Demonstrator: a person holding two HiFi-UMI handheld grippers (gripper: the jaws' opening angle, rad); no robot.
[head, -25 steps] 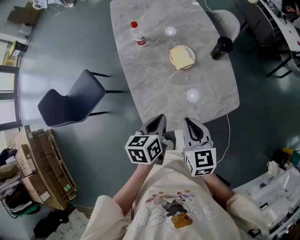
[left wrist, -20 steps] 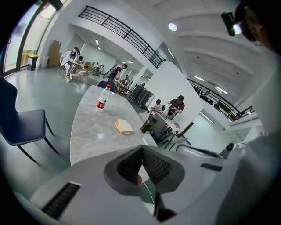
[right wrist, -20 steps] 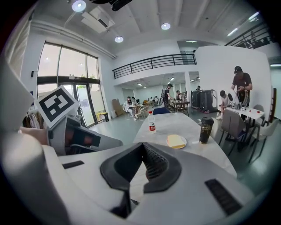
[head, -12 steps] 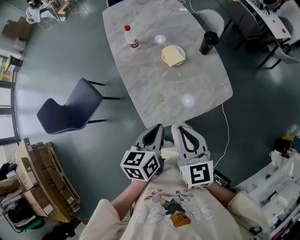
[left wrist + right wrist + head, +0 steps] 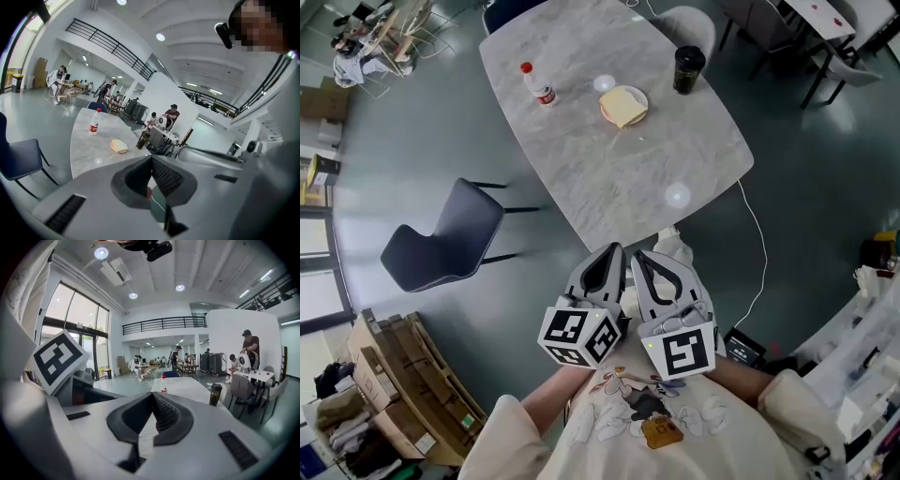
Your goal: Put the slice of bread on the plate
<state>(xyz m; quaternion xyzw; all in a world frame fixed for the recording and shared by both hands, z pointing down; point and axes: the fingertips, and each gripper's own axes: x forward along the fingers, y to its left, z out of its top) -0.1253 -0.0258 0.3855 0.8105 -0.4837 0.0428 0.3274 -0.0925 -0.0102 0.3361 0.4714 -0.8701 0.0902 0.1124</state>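
Note:
A pale slice of bread (image 5: 622, 105) lies on a small white plate (image 5: 643, 96) on the far half of the grey marble table (image 5: 609, 178). In the left gripper view the bread (image 5: 120, 146) and plate (image 5: 113, 145) show small and far off. Both grippers are held side by side close to the person's chest, well short of the table's near edge. My left gripper (image 5: 616, 248) is shut with nothing in it, its jaws (image 5: 151, 157) meeting at the tip. My right gripper (image 5: 638, 254) is also shut and empty, with its tip (image 5: 152, 394) closed.
A water bottle (image 5: 536, 84) with a red cap stands left of the plate and a dark cup (image 5: 687, 68) to its right. A dark blue chair (image 5: 445, 244) stands left of the table. A white cable (image 5: 757, 246) hangs off the table's right edge. Cardboard boxes (image 5: 403, 375) sit at the lower left.
Both grippers have risen and stayed shut, side by side. In the head view the table, bread and plate have slid up and left and look smaller.

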